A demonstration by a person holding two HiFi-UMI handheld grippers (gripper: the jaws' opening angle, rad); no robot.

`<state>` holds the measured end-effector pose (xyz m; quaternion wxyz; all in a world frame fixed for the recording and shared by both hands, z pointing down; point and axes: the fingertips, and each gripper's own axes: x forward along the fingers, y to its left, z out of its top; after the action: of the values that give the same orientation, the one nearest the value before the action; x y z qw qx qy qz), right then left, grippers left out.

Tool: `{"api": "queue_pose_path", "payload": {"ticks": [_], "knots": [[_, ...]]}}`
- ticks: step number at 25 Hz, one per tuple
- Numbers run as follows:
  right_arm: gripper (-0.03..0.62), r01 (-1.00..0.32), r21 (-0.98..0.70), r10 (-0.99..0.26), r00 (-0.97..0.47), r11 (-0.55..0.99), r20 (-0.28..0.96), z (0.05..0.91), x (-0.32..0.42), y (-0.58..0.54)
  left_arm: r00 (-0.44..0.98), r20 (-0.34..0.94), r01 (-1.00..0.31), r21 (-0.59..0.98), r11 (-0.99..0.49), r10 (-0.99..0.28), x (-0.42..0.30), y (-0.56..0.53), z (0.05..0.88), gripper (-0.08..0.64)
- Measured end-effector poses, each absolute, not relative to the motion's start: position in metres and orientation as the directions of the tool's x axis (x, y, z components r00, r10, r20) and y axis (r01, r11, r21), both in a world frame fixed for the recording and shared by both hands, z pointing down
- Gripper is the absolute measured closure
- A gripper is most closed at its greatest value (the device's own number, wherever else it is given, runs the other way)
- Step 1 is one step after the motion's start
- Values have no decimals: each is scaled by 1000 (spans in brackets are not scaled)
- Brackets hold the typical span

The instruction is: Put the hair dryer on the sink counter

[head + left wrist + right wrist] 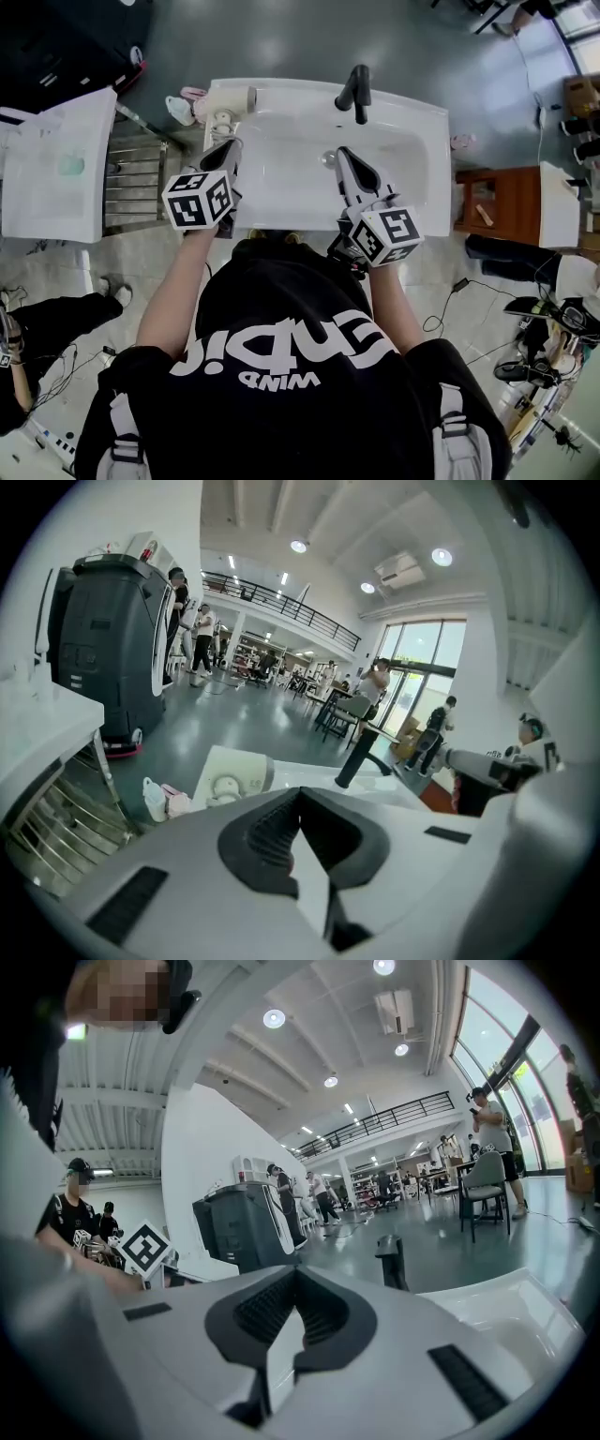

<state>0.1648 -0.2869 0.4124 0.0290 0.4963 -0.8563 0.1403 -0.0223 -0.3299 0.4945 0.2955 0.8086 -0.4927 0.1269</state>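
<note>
While the left gripper (pixel 231 149) sits closed, the hair dryer (pixel 228 100) lies beyond.

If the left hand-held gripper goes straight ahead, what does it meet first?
Probably the hair dryer on the sink counter, slightly left of its line; depth is hard to judge.
</note>
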Motion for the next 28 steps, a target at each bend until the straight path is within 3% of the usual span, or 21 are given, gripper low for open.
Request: {"api": "queue_pose_path", "payload": {"ticks": [4,10,19,28], "knots": [[574,-834,-224,-822,-543,504,170,405,163,-276,545,396,-829,388,-404,-739,-9,-308,462,541],[575,-792,-237,-781,-603,563,160,406,166,-255,607,250,-791,287,-541,-755,7,-265,425,541],[574,-824,-254,-826,-548,506,131,400,178,-214,657,254,-752,284,-595,-710,3,-213,431,541],[575,-830,-225,-827,-545,510,135,395,129,-161,726,187,-686,257,-680,-662,-12,-173,405,541]]}}
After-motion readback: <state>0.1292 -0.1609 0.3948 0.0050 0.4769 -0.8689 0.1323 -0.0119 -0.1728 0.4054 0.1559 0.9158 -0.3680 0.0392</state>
